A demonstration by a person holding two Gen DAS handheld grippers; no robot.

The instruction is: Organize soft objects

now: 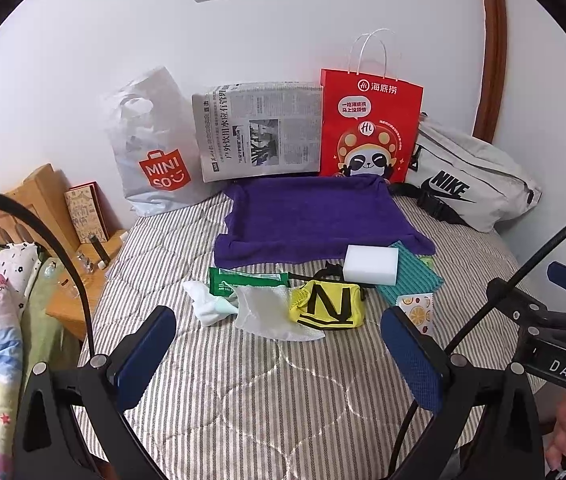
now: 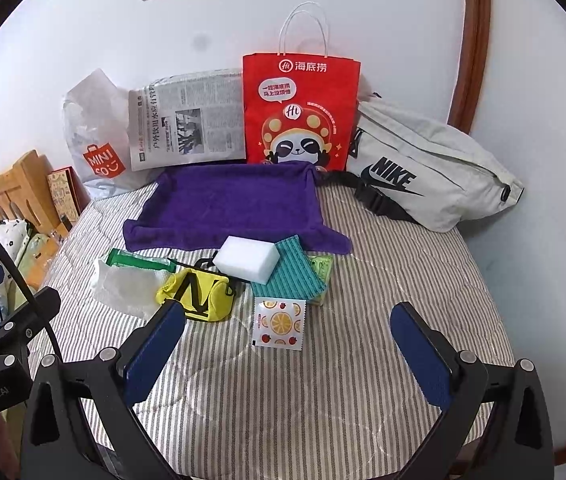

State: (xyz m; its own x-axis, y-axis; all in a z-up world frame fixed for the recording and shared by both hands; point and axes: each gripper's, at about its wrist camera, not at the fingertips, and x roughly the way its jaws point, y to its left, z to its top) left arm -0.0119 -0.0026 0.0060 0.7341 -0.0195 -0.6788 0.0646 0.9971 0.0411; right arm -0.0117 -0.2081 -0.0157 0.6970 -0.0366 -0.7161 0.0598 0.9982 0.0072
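The soft things lie in a loose cluster on the striped quilt [image 2: 323, 380], just in front of the purple towel [image 2: 235, 204]: a white sponge [image 2: 248, 258] resting partly on a teal cloth [image 2: 291, 280], a yellow pouch [image 2: 199, 292] beside a white mesh cloth [image 2: 123, 284], a green packet [image 2: 135, 259] behind that, a pale sock [image 1: 207, 304] at the far left, and a fruit-print sachet [image 2: 279, 322] nearest the right gripper [image 2: 289, 344]. Nothing is held yet: the right gripper hangs above the quilt with its fingers spread wide and empty, and the left gripper [image 1: 279, 344] is likewise splayed and empty, short of the mesh cloth. The step in hand looks like the first pick, and the towel is probably where things should go, though that is a guess. The sponge is the sensible start, since it sits on top and frees the cloth below; pinch it across its short sides and gently, as it will squash. The sachet lies flat, so it wants a low approach at one edge. Bags and a newspaper [image 2: 187, 120] lean on the wall behind, well clear.
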